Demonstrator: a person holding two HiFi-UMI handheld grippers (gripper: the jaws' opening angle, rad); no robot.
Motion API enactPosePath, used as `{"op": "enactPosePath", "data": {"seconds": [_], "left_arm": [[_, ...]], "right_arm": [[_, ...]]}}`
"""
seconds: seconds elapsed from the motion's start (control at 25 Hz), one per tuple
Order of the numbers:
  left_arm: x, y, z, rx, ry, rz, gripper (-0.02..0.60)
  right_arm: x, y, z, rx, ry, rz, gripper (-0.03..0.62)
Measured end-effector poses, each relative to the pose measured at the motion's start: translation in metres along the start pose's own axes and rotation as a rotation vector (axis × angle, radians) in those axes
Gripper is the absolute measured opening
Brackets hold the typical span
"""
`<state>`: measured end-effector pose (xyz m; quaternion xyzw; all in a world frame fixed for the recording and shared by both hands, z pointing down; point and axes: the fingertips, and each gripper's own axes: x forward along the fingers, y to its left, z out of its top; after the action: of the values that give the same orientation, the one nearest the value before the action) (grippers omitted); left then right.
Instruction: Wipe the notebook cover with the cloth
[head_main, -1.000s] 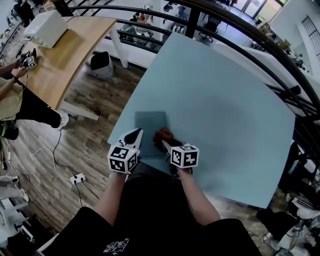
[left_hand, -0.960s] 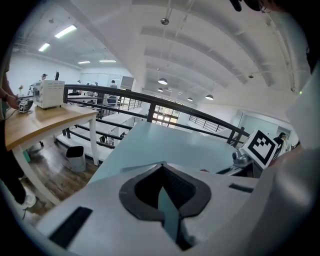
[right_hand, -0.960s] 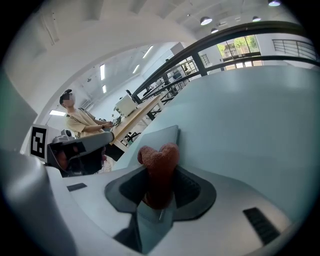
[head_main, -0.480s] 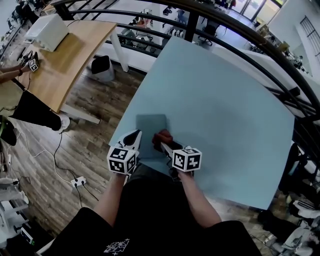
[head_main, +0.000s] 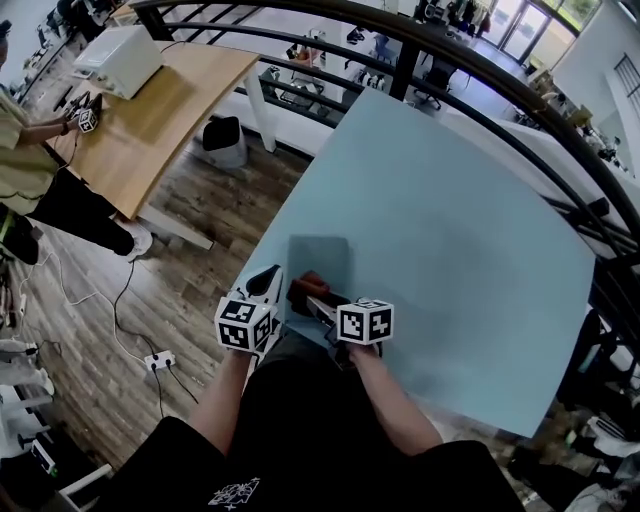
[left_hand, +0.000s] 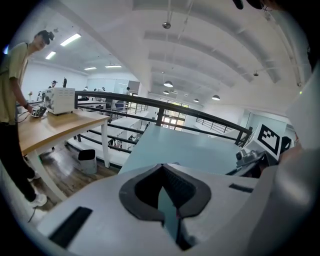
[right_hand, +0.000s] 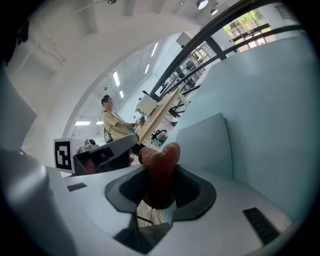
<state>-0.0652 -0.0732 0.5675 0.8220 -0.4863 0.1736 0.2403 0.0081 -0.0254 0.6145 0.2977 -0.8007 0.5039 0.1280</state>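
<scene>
A grey-blue notebook (head_main: 320, 258) lies flat near the front left corner of the light blue table (head_main: 450, 220). My right gripper (head_main: 312, 297) is shut on a red-brown cloth (head_main: 303, 288), which sits at the notebook's near edge. In the right gripper view the cloth (right_hand: 159, 172) sticks up between the jaws, with the notebook (right_hand: 207, 145) just beyond. My left gripper (head_main: 268, 280) rests beside the notebook's near left corner, by the table edge. Its jaws (left_hand: 165, 195) stand closed to a thin slit, with nothing seen held.
A black railing (head_main: 480, 70) curves behind the table. On the left stands a wooden desk (head_main: 150, 110) with a white box (head_main: 120, 55) and a person (head_main: 30, 150) at it. A bin (head_main: 225, 140) and a power strip (head_main: 160, 358) lie on the wood floor.
My right gripper has carried the cloth leftward, from the notebook's near right corner toward its near left. The left gripper has stayed put. The person at the desk has shifted.
</scene>
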Motion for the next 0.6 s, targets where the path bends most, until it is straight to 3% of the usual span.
{"op": "enactPosePath", "data": {"seconds": [0.44,0.6], "left_arm": [[-0.015,0.02,-0.011,-0.033,0.006,0.055,0.008],[-0.013,0.02,-0.013,-0.037,0.013,0.054,0.008]], "right_arm": [[0.036,0.029,-0.035,0.073,0.154,0.111,0.132],[0.045,0.023,-0.049,0.067,0.21,0.077,0.132]]}}
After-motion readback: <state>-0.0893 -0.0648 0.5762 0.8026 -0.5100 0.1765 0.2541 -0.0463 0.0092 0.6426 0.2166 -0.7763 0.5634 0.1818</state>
